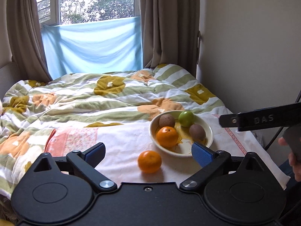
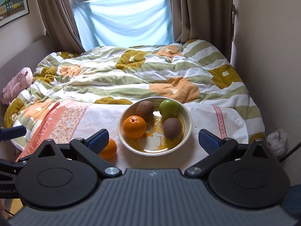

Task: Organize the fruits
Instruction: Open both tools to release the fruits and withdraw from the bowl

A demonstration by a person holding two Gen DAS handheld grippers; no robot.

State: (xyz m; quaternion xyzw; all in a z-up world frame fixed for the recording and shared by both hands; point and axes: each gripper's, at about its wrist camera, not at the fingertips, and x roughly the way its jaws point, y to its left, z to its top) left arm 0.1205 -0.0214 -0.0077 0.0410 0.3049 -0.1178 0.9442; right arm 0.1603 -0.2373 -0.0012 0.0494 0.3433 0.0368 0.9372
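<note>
Left gripper wide open, empty, level, low over the bed's near edge. Right gripper also wide open, empty, aimed at the bowl.

Counts: two oranges, two kiwis, one green apple, one bowl.

Nearest: loose orange on the white towel, between the left gripper's fingers, not touched, just in front of the bowl. In the bowl: one orange, kiwi, second kiwi behind, green apple at the back. Beyond: flowered quilt, then blue cloth under the window.
</note>
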